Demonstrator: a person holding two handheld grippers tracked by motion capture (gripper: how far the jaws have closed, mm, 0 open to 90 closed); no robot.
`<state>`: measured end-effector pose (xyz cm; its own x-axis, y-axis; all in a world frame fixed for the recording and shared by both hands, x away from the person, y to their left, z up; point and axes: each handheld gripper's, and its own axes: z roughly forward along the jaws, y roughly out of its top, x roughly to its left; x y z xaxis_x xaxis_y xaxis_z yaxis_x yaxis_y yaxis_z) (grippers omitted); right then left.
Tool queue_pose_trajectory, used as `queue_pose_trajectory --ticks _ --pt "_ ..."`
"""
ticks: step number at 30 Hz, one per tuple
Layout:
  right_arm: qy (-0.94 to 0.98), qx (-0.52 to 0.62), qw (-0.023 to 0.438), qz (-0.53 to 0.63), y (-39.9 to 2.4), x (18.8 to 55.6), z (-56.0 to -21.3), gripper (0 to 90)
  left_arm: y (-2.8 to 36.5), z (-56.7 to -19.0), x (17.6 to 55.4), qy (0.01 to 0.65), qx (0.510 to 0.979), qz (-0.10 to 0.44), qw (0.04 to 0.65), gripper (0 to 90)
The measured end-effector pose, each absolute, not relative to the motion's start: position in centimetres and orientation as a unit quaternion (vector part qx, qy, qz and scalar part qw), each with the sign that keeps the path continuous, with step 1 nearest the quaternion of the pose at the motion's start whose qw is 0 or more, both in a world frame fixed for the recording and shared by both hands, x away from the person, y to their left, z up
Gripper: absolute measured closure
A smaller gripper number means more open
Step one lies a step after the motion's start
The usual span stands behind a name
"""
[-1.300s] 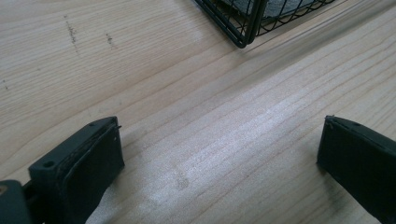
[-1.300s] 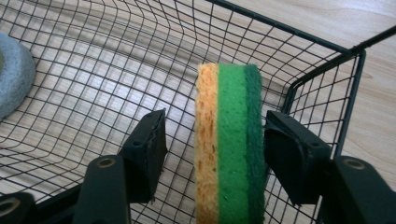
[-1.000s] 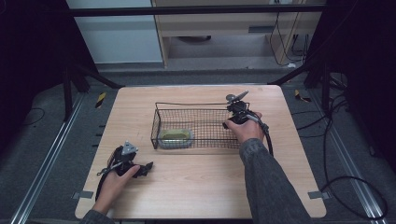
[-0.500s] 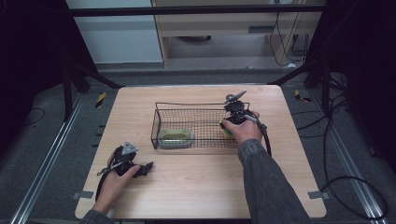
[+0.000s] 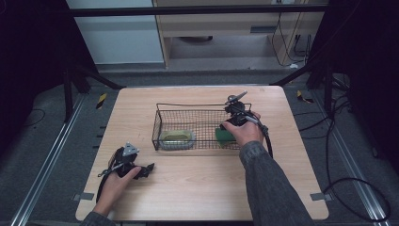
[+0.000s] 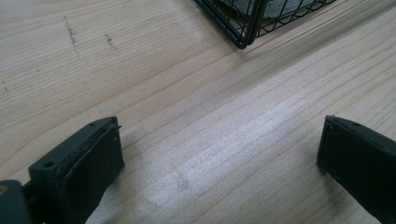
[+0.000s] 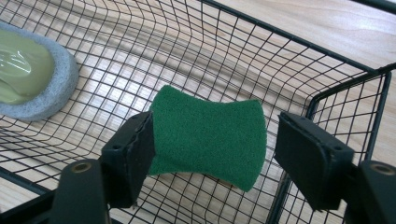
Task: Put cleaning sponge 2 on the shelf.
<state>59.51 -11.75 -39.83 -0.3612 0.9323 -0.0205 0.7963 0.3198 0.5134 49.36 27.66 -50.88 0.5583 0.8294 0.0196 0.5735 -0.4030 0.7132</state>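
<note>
A green scouring sponge (image 7: 210, 135) lies on the floor of the black wire basket (image 7: 280, 42), at its right end (image 5: 223, 135). My right gripper (image 7: 217, 140) reaches down into the basket (image 5: 202, 104) and straddles the sponge. Its jaws have just been opening: the left pad (image 7: 133, 149) still sits at the sponge's edge, while the right pad (image 7: 308, 154) stands apart from it. A grey sponge with an olive top (image 7: 28, 79) lies at the basket's left end (image 5: 176, 138). My left gripper (image 5: 148, 168) rests open on the wooden table (image 5: 202, 188), with nothing between its jaws (image 6: 219, 154).
The basket's near left corner (image 6: 243, 39) stands just ahead of the left gripper. A cable (image 5: 268, 141) trails from the right gripper along the forearm. Dark frame legs and floor cables surround the table.
The right hand has shifted slightly at the basket's right end, and the green sponge now shows beside it on the basket floor. The left hand has kept still.
</note>
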Motion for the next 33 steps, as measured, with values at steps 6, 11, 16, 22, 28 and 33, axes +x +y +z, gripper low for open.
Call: queue_pose_trajectory --ticks 6,11,16,22,28,33 --pt "0.798 0.533 0.167 0.226 -11.8 59.2 -39.5 19.4 27.6 -50.9 49.3 0.431 0.815 0.189 0.338 0.0" --pt "0.795 0.523 0.182 0.247 -12.1 58.6 -39.0 12.8 27.6 -50.9 49.3 0.431 0.815 0.189 0.338 0.0" --pt "0.791 0.517 0.189 0.266 -12.9 58.0 -38.6 8.6 27.7 -50.9 49.4 0.429 0.817 0.19 0.336 0.0" --pt "0.783 0.519 0.193 0.283 -14.3 57.2 -38.5 6.8 27.7 -50.9 49.4 0.429 0.817 0.19 0.336 0.0" --pt "0.767 0.529 0.207 0.298 -16.7 56.2 -38.2 8.8 27.7 -50.9 49.4 0.429 0.817 0.19 0.335 0.0" --pt "0.754 0.536 0.222 0.307 -18.5 55.1 -38.0 9.5 27.7 -50.9 49.4 0.429 0.817 0.189 0.336 0.0"
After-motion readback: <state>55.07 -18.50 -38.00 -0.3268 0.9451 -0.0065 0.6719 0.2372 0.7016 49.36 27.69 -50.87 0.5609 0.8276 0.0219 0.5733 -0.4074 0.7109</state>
